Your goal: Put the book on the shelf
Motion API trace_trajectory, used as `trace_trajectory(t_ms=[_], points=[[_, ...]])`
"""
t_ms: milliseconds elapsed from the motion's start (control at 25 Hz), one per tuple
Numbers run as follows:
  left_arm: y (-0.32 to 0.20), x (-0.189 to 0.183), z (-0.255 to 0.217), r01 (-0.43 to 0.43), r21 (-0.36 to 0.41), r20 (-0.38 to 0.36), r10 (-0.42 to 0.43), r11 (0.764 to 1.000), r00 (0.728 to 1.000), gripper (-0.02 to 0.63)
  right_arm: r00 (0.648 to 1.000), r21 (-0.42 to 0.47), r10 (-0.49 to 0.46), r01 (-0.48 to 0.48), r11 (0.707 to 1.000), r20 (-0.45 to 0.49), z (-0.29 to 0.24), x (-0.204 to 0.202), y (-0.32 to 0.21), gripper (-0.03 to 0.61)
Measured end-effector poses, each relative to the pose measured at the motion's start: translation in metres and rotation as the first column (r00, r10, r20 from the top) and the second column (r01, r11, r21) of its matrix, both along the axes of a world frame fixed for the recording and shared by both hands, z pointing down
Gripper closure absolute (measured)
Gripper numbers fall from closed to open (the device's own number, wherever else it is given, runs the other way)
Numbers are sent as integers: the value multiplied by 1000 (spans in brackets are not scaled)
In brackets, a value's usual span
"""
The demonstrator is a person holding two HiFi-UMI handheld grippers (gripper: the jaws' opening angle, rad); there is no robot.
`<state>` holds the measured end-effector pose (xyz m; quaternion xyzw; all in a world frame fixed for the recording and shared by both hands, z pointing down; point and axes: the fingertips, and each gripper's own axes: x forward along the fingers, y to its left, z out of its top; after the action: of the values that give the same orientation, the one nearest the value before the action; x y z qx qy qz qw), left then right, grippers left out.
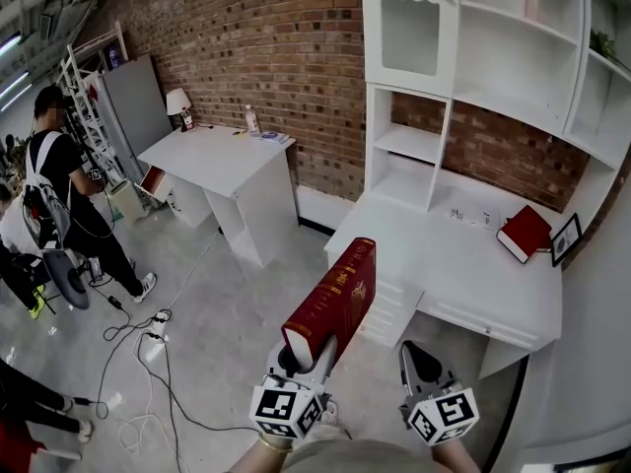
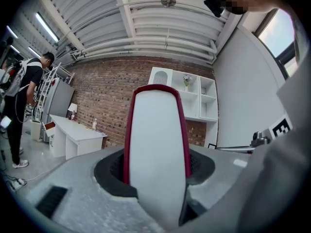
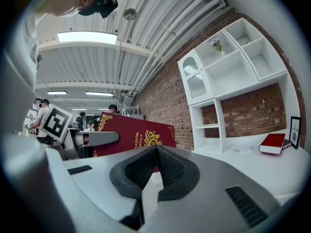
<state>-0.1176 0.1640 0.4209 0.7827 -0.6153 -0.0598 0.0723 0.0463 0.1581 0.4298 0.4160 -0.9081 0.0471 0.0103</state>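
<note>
Carrying stage: the left gripper (image 1: 311, 355) clamps the red book (image 1: 335, 299) upright at lower centre; the right gripper (image 1: 422, 361) is closed and empty. The white shelf (image 1: 412, 144), upper right, stands well apart, so approach and placement appear undone.

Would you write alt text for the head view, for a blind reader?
The left gripper grips a dark red book in front of a white desk with shelves, where a second book lies; the right gripper is shut, empty.
</note>
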Motion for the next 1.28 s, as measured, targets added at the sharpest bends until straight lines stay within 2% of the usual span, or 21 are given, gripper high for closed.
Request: trace_trajectory(t_ms=[720, 1280], points=[[-69, -41, -5, -63, 10, -6, 63, 998, 998, 383, 998, 1, 55, -55, 998, 2, -2, -44, -58, 572], [-123, -72, -11, -146, 28, 6, 145, 989, 989, 383, 992, 4, 125, -125, 992, 5, 0, -79, -100, 572]])
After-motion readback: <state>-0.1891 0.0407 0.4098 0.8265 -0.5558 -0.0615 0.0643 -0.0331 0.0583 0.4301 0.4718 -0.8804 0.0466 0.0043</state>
